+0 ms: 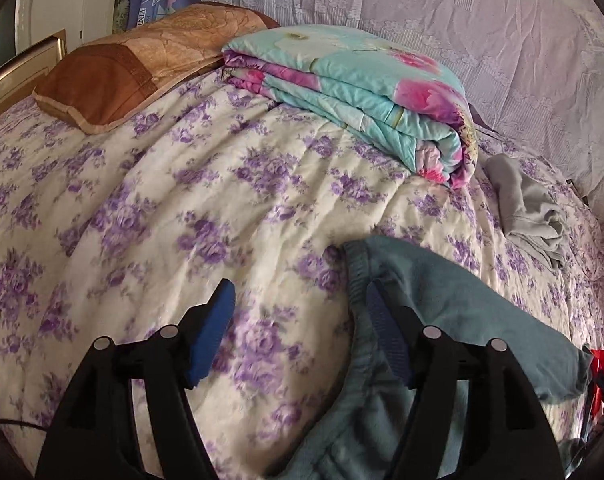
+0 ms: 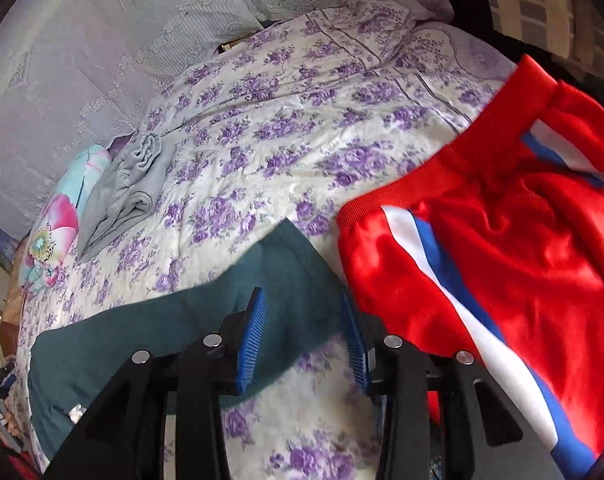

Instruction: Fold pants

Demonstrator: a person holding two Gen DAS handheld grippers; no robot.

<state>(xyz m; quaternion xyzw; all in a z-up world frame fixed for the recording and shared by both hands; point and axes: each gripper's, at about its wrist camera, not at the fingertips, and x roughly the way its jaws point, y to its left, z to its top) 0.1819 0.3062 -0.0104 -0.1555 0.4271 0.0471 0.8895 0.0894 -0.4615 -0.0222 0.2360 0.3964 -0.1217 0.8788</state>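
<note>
Teal pants (image 1: pixel 454 320) lie on the floral bedspread (image 1: pixel 182 200), waistband end at lower right in the left wrist view. My left gripper (image 1: pixel 298 320) is open over the bedspread, its right finger (image 1: pixel 386 340) resting against the waistband. In the right wrist view the teal pants (image 2: pixel 150 344) stretch from lower left to centre. My right gripper (image 2: pixel 306 332) is open, with the pants' end corner lying between its blue pads (image 2: pixel 252 344).
Red pants with white and blue stripes (image 2: pixel 502 240) lie right of the teal pair. A grey garment (image 2: pixel 122 192) (image 1: pixel 530 208) and a folded floral quilt (image 1: pixel 362 96) sit farther back. A brown pillow (image 1: pixel 114 80) is at the headboard. Lace curtain (image 1: pixel 462 20) behind.
</note>
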